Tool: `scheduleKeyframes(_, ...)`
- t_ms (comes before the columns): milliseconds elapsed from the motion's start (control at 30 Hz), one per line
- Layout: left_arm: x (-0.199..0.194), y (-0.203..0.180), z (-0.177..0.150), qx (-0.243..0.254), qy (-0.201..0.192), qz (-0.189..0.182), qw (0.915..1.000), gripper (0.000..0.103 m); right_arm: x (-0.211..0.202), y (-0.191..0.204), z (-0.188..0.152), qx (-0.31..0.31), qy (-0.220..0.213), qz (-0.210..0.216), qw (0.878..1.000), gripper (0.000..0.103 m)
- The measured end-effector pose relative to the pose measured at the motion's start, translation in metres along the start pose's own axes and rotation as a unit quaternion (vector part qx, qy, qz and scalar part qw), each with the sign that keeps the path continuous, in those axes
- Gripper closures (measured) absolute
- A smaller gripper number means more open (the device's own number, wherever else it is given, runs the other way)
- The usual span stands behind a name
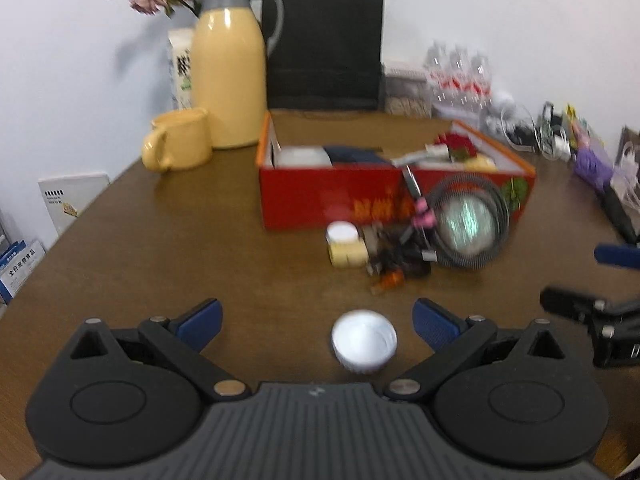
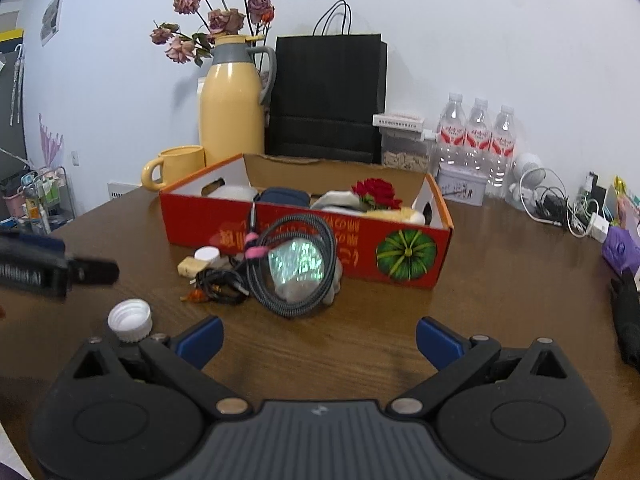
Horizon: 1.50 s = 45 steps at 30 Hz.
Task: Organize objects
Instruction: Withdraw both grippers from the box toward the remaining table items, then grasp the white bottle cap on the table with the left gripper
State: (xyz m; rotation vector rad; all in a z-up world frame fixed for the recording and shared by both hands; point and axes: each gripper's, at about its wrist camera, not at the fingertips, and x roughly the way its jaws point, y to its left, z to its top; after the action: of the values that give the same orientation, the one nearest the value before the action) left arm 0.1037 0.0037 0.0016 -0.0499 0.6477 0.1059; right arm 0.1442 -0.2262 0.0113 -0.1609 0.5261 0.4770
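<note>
A white bottle cap (image 1: 364, 345) lies upside down on the brown table, between the spread blue fingertips of my open left gripper (image 1: 316, 324). The same cap (image 2: 130, 320) shows at the lower left of the right wrist view. My right gripper (image 2: 319, 340) is open over bare table, with nothing between its fingers. Behind stands a red cardboard box (image 2: 400, 258) holding a red flower, a dark pouch and white items. Against its front lean a coiled grey cable (image 2: 294, 264), a shiny packet (image 2: 298, 266), a small white-lidded jar (image 1: 345, 244) and tangled small items.
A yellow thermos jug (image 2: 230, 110), a yellow mug (image 2: 176, 166) and a black paper bag (image 2: 328, 96) stand at the back. Three water bottles (image 2: 476, 136), a tin, chargers and cables fill the right side. The left gripper's body (image 2: 36, 264) enters from the left.
</note>
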Motion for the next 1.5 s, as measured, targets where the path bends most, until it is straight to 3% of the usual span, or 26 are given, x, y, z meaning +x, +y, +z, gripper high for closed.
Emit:
scheduleKeyframes(333, 0.025, -0.018, -0.015, 0.014, 0.016, 0.007, 0.9997, 0.002, 0.004, -0.002, -0.012, 0.009, 0.016, -0.006, 1.000, 0.000)
scheduleKeyframes(400, 0.027, -0.019, -0.015, 0.015, 0.013, 0.007, 0.9998, 0.014, 0.005, -0.003, -0.013, 0.010, 0.019, -0.005, 1.000, 0.000)
scheduleKeyframes(467, 0.031, -0.020, -0.017, 0.016, 0.016, 0.001, 0.9997, 0.057, 0.006, -0.002, -0.013, 0.010, 0.019, -0.003, 1.000, 0.000)
scheduleKeyframes(533, 0.028, -0.021, -0.018, 0.018, 0.006, -0.008, 0.9998, 0.062, 0.007, -0.002, -0.014, 0.010, 0.020, -0.003, 1.000, 0.000)
scheduleKeyframes(800, 0.023, -0.017, -0.007, 0.014, -0.018, -0.013, 0.9997, 0.062, 0.013, -0.001, -0.016, 0.009, 0.027, -0.002, 1.000, 0.000)
scheduleKeyframes(1233, 0.033, -0.007, 0.044, -0.006, -0.074, -0.009, 0.9972, 0.062, 0.028, 0.005, -0.010, 0.000, 0.032, -0.011, 0.999, 0.000)
scheduleKeyframes(1500, 0.057, 0.005, 0.057, -0.029, -0.074, -0.005, 0.9968, 0.062, 0.043, 0.017, 0.009, -0.011, 0.015, -0.007, 1.000, 0.000)
